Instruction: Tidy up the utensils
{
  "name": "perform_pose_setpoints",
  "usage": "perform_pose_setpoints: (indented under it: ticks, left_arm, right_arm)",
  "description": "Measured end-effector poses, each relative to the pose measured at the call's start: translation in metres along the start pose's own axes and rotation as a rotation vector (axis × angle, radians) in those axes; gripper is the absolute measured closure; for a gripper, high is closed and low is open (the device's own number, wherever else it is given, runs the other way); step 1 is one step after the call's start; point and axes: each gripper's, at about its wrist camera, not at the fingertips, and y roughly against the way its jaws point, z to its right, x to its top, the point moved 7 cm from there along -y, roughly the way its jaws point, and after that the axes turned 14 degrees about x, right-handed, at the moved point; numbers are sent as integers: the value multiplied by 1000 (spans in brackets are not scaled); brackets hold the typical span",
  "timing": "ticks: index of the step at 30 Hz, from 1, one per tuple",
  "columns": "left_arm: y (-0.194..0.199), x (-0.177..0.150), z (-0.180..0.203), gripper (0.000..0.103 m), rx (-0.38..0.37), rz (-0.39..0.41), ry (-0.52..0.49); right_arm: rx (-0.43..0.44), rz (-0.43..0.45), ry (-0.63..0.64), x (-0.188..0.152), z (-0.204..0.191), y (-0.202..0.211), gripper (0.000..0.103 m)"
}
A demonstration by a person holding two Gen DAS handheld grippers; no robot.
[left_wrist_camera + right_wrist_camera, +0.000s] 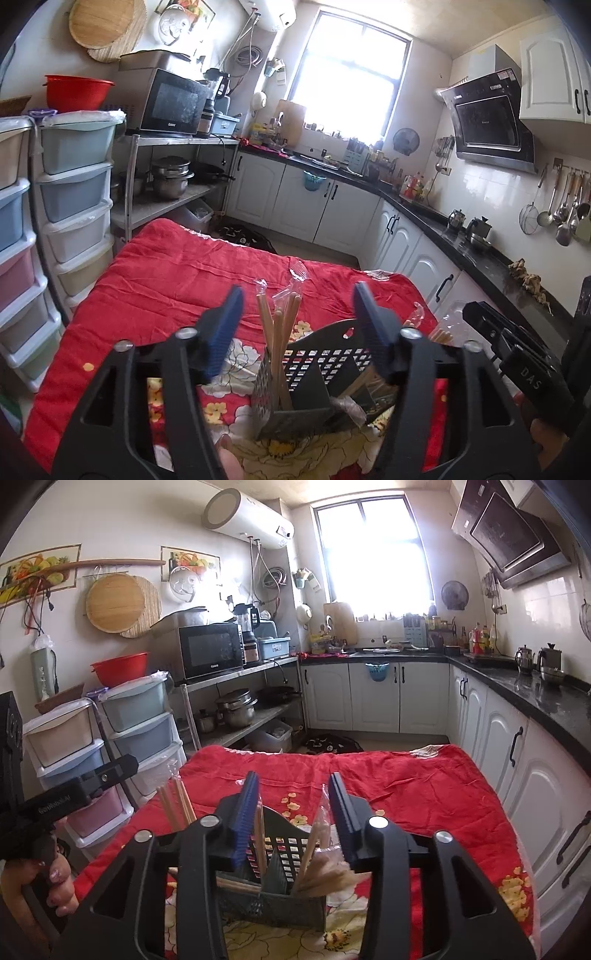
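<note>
A black perforated utensil caddy (325, 354) (280, 904) stands on the table's red floral quilt (166, 273). Bare wooden chopsticks (269, 325) rise upright from its compartments, some in clear plastic sleeves (319, 834). My left gripper (297, 295) is open just above the caddy; the chopsticks stand between its blue pads without touching them. My right gripper (293, 777) is open over the caddy too, with chopsticks (260, 834) close to its left pad and the sleeved bundle near its right pad. Each view shows the other gripper's black body at its edge.
Pastel plastic drawer towers (74, 192) stand left of the table. A metal rack with a microwave (210, 650) and pots is behind. White cabinets under a black counter (480, 251) run along the right. A hand (55, 882) grips the other tool's handle.
</note>
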Motion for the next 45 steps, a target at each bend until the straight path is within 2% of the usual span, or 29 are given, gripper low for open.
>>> perform_pose_setpoints:
  ticks: [5,7,9,17,23,36,45]
  left_arm:
    - [17,5,-7,24,-5,3,19]
    - [24,4,-8,15,-10,5,24]
    - [30,4,-9,11,-18,4,26]
    - [53,-13,-11,11,-29,5,2]
    - [63,-32,-15,11,-19,-15,-6]
    - [69,-84,-21,11,-2,-84,-27]
    - [58,-129,-32,11,50,-163,-36]
  right_arm:
    - [-5,9,5,0,-2,19,52]
    - [-6,12,9,-1,-4,26,48]
    - [-5,13,13,-3,-6,33,45]
    - [9,31,34,-12,-19,64,28]
    - [17,36,40,-25,-29,84,19]
    - [-9,-24,69,-76,-43,95,9]
    - [-19,-106,39,-120,-35,85,7]
